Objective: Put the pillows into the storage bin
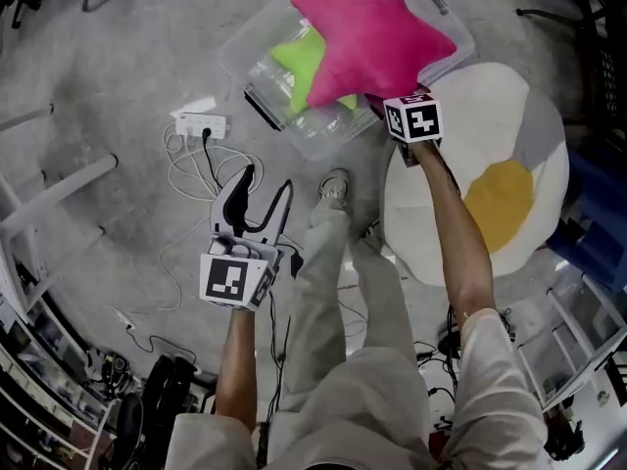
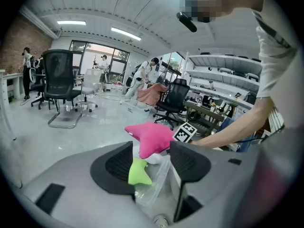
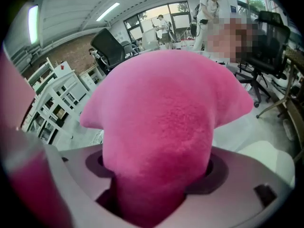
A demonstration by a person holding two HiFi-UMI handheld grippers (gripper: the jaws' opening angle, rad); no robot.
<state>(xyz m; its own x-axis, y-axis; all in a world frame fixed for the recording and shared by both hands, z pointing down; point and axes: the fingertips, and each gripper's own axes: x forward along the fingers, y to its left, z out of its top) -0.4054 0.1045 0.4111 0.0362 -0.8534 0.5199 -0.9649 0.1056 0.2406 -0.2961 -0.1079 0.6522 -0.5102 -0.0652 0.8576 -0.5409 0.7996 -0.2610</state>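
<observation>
A pink star pillow (image 1: 377, 37) hangs over the clear storage bin (image 1: 328, 137), with my right gripper (image 1: 397, 106) shut on its lower point. In the right gripper view the pink star pillow (image 3: 166, 118) fills the gap between the jaws of the right gripper (image 3: 156, 175). A green star pillow (image 1: 304, 62) lies inside the bin, partly under the pink one. My left gripper (image 1: 247, 202) is lower left, over bare floor, open and holding nothing. Past the left gripper (image 2: 151, 163) I see the green pillow (image 2: 138, 171), the bin (image 2: 160, 182) and the pink pillow (image 2: 152, 137).
A large white cushion with a yellow centre (image 1: 500, 194) lies right of the bin. A white power strip (image 1: 201, 123) with loose cables sits on the floor to the left. The person's shoe (image 1: 335, 186) is just before the bin. Office chairs (image 2: 59, 80) stand farther off.
</observation>
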